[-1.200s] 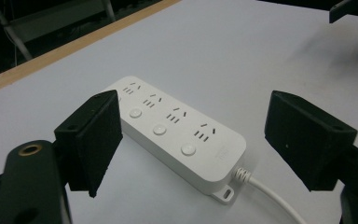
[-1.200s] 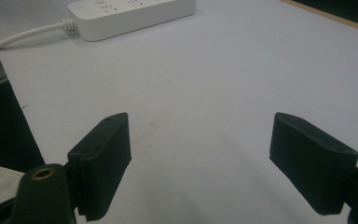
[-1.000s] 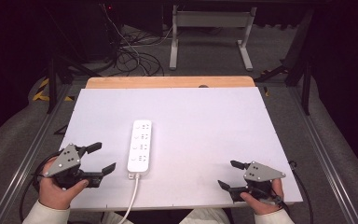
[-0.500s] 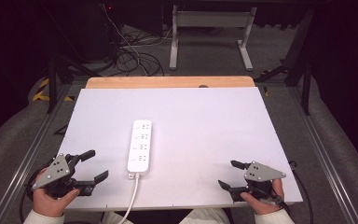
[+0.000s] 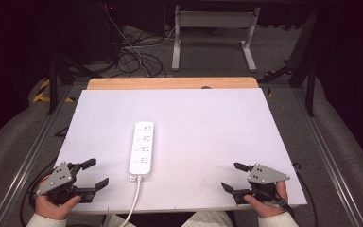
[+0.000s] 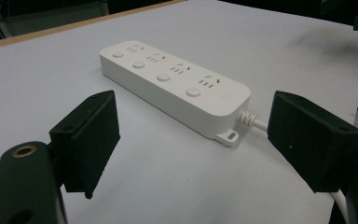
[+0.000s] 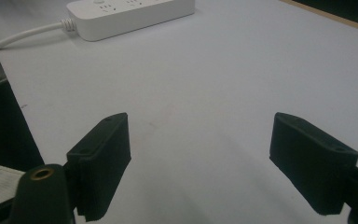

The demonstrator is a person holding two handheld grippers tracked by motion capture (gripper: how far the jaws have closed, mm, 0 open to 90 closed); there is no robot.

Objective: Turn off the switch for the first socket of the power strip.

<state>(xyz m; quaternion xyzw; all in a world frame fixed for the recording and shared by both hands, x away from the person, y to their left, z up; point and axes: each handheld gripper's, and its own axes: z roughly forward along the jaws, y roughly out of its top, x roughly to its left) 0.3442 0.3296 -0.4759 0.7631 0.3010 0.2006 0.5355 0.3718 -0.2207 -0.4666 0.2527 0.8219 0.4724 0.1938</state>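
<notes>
White tabletop [image 5: 208, 123] with wooden strip along far edge, dark floor and cables behind. Long white plastic four-outlet power strip [image 5: 142, 148] lies flat left of centre, nearer the front edge, its white cord [image 5: 133, 201] running off that edge. Left gripper [image 5: 92, 174] at front-left corner, jaws spread wide, gripping nothing, near strip's cord end. Right gripper [image 5: 232, 177] by front-right corner, jaws wide apart, empty, well apart from strip.
</notes>
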